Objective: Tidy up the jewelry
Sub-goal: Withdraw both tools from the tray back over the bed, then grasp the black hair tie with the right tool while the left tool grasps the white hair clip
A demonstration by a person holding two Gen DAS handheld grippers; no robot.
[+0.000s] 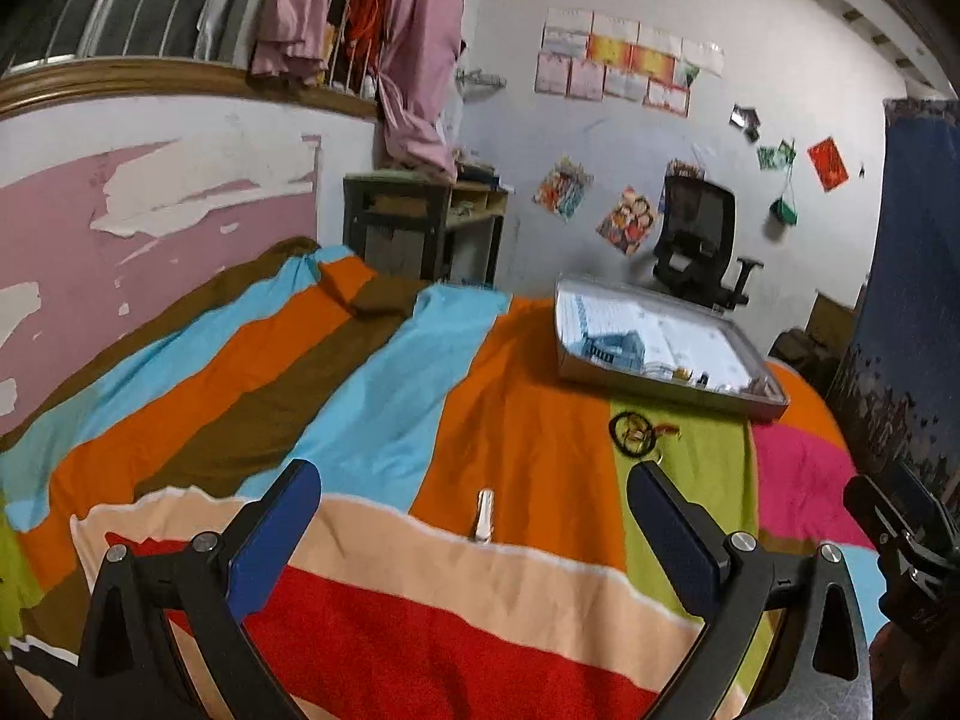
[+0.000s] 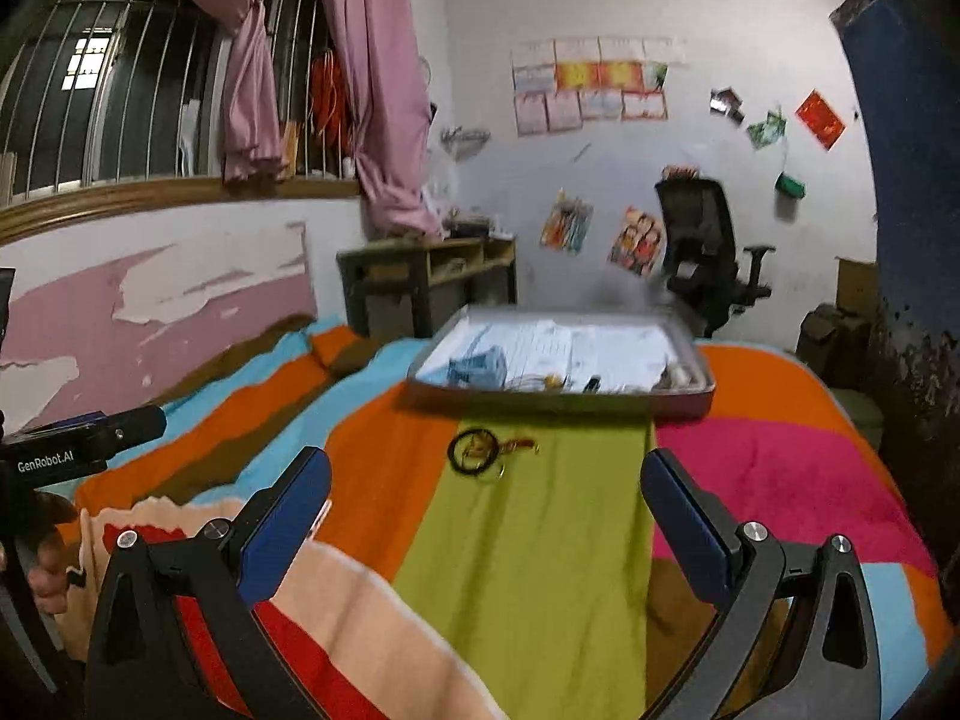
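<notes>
A small heap of jewelry (image 1: 637, 433) (image 2: 480, 452), dark rings with a red-gold piece, lies on the green stripe of the striped bedspread. Behind it sits a shallow grey tray (image 1: 648, 381) (image 2: 690, 402) lined with white paper and holding small items. A small white clip-like piece (image 1: 485, 516) rests on the orange stripe between my left fingers. My left gripper (image 1: 474, 483) is open above the bedspread, nothing in it. My right gripper (image 2: 486, 471) is open too, the jewelry heap just ahead between its fingers. The other gripper shows at each view's edge.
The bed with the striped bedspread (image 1: 360, 372) (image 2: 540, 540) fills the foreground, with a peach and red cloth (image 2: 372, 618) near me. A wooden shelf (image 2: 432, 276) and black office chair (image 2: 708, 252) stand by the far wall. A blue cloth-covered wall (image 1: 918, 300) rises at right.
</notes>
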